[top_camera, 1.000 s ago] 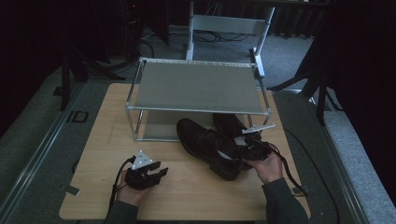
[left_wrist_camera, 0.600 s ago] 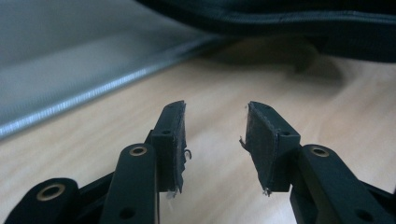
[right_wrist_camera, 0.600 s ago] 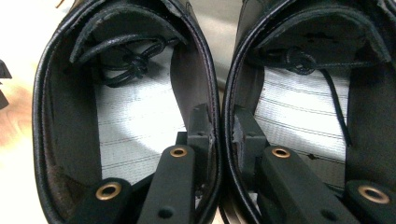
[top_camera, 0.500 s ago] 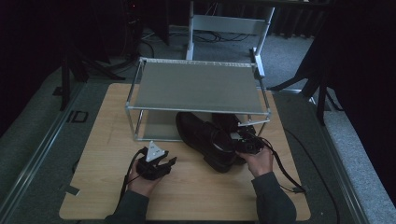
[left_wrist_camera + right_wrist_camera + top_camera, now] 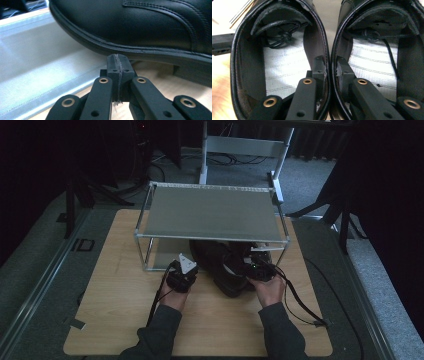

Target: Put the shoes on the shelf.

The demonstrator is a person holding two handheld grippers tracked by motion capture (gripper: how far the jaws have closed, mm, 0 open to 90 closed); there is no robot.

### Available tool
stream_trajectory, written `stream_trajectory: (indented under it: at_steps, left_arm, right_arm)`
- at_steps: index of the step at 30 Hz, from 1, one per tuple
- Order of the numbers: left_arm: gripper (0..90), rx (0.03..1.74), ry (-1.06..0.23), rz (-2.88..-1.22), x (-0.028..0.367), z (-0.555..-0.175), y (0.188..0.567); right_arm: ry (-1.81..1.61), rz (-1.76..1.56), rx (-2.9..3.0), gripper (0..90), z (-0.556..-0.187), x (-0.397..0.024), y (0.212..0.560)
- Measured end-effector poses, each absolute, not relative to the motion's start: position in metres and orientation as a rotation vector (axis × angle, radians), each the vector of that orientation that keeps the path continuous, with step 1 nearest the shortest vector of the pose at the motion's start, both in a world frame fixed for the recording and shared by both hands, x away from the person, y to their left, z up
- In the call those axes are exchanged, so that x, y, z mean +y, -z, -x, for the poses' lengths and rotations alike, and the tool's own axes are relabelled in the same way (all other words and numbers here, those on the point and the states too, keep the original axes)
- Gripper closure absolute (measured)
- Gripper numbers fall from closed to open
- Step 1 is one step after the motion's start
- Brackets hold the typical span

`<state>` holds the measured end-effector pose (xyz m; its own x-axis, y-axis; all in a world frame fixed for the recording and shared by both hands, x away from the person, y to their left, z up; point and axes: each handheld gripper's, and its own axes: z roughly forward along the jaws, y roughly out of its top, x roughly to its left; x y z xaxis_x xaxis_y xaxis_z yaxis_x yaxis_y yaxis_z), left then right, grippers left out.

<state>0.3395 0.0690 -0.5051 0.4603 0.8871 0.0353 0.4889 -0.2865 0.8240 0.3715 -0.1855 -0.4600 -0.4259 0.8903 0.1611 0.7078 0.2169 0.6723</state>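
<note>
A pair of black leather shoes [image 5: 222, 267] lies on the wooden table [image 5: 115, 295], toes under the metal rack [image 5: 210, 212]. My right gripper [image 5: 246, 266] reaches in from the heel side. It has one jaw inside the left shoe [image 5: 284, 62] and one inside the right shoe [image 5: 374, 60]. The right gripper [image 5: 330, 67] is shut on the two inner walls, pinching them together. My left gripper [image 5: 192, 270] sits just left of the pair. The left gripper [image 5: 117, 62] has just closed with nothing between its jaws, its tips right at the sole edge of a shoe [image 5: 140, 22].
The rack's lower shelf [image 5: 45, 62] lies just beyond the left gripper. Rack posts [image 5: 146, 255] stand at its front corners. A cable [image 5: 300, 305] trails from the right gripper over the table. A grey stand [image 5: 240, 145] rises behind the table.
My left hand has moved forward and right, from the bare table up to the side of the shoes. The right hand and the shoes have shifted slightly toward the rack.
</note>
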Motion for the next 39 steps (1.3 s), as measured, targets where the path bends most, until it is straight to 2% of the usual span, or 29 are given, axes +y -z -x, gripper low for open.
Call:
stream_trajectory:
  at_steps: [10,21,34,39]
  left_arm:
    - [90.0,1.21,-0.623,-1.924,0.046,-0.348,0.511]
    - [90.0,1.239,-0.554,-1.865,0.047,-0.367,0.522]
    - [90.0,1.173,-0.583,-1.83,0.036,-0.398,0.521]
    - [90.0,1.202,-0.585,-1.802,0.034,-0.402,0.522]
  right_arm:
    - [-0.979,-1.504,2.147,80.1,-0.37,-0.174,0.463]
    - [-1.021,-1.499,2.151,80.1,-0.374,-0.165,0.467]
    - [-1.077,-1.5,1.986,80.0,-0.38,-0.157,0.477]
    - [-1.085,-1.516,1.929,80.2,-0.382,-0.155,0.483]
